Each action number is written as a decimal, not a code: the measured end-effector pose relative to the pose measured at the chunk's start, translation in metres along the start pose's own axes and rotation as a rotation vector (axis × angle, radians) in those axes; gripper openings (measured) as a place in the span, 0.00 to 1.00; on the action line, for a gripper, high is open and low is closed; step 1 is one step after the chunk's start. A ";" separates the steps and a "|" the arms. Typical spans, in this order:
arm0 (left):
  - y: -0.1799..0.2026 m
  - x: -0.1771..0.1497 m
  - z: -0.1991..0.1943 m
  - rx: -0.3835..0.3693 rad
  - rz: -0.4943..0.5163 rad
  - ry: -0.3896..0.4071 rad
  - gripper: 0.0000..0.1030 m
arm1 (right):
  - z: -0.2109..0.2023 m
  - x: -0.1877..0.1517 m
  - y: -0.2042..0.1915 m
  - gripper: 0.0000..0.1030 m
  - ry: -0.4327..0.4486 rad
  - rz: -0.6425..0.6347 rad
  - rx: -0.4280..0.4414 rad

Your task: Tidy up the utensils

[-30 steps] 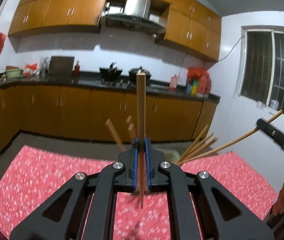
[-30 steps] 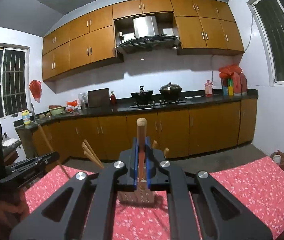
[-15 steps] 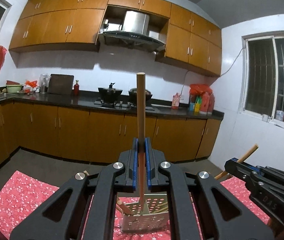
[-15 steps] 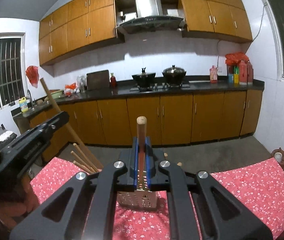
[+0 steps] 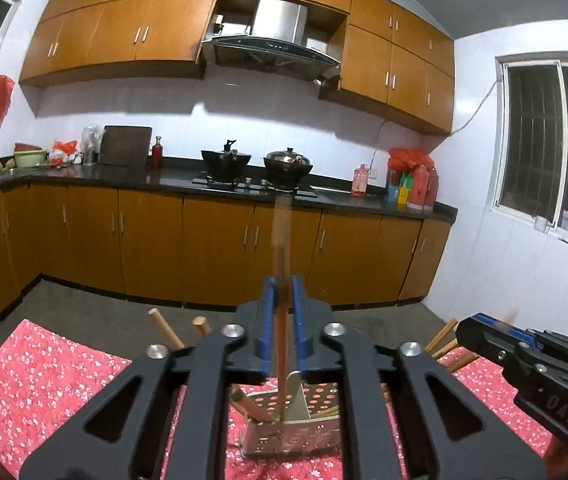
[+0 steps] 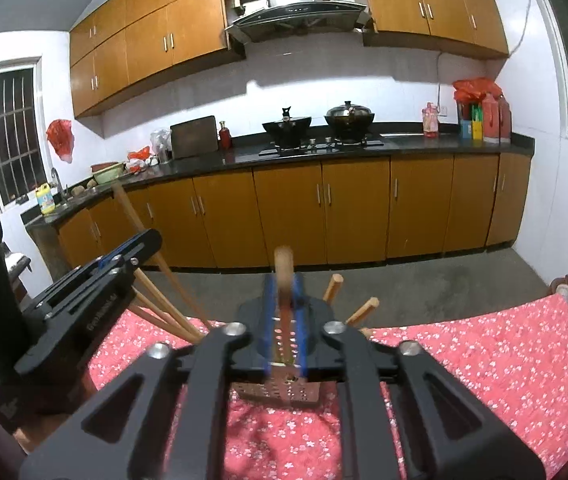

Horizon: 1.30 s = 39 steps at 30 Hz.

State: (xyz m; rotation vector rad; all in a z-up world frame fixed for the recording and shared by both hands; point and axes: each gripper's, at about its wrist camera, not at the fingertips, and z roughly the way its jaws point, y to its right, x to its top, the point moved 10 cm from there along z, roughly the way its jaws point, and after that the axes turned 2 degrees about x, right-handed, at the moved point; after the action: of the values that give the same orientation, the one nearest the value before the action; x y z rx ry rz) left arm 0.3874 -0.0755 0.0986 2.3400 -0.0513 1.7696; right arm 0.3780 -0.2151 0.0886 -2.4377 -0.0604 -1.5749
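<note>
A perforated metal utensil holder [image 5: 292, 430] stands on the red flowered cloth, also in the right wrist view [image 6: 279, 390]. Several wooden chopsticks [image 5: 165, 326] lean in it. My left gripper [image 5: 282, 320] has its blue pads parted around a blurred wooden chopstick [image 5: 281, 272] that drops into the holder. My right gripper [image 6: 284, 312] has its pads slightly apart around a blurred wooden stick [image 6: 284, 268] above the holder. The left gripper shows in the right wrist view [image 6: 123, 256], the right gripper in the left wrist view [image 5: 524, 354].
The table cloth [image 6: 504, 360] ends at the far edge, with grey floor beyond. Brown kitchen cabinets [image 5: 219, 248] and a black counter with two pots [image 5: 255, 160] run along the back wall. A window [image 5: 556, 148] is on the right.
Both grippers have come down over the holder. The left pads have parted and its chopstick slides down, blurred. The right gripper's stick is also lower and blurred.
</note>
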 end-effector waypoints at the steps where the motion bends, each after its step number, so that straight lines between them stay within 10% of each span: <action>1: -0.005 0.002 -0.004 0.007 -0.011 0.006 0.44 | -0.003 0.000 0.001 0.32 0.009 0.002 -0.002; 8: -0.035 0.015 -0.041 0.009 -0.091 0.037 0.55 | -0.040 0.004 0.002 0.42 0.091 -0.002 -0.012; 19: -0.075 -0.034 -0.107 0.113 -0.014 -0.004 0.94 | -0.077 -0.056 -0.010 0.89 0.118 -0.095 -0.120; 39: -0.093 -0.144 -0.155 0.200 0.039 -0.152 0.98 | -0.079 -0.166 -0.014 0.96 -0.032 -0.133 -0.246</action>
State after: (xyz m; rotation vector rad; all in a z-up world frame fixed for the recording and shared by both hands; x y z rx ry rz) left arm 0.2149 0.0301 -0.0118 2.6277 0.0606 1.6812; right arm 0.2353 -0.2032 -0.0275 -2.6973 -0.0372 -1.6888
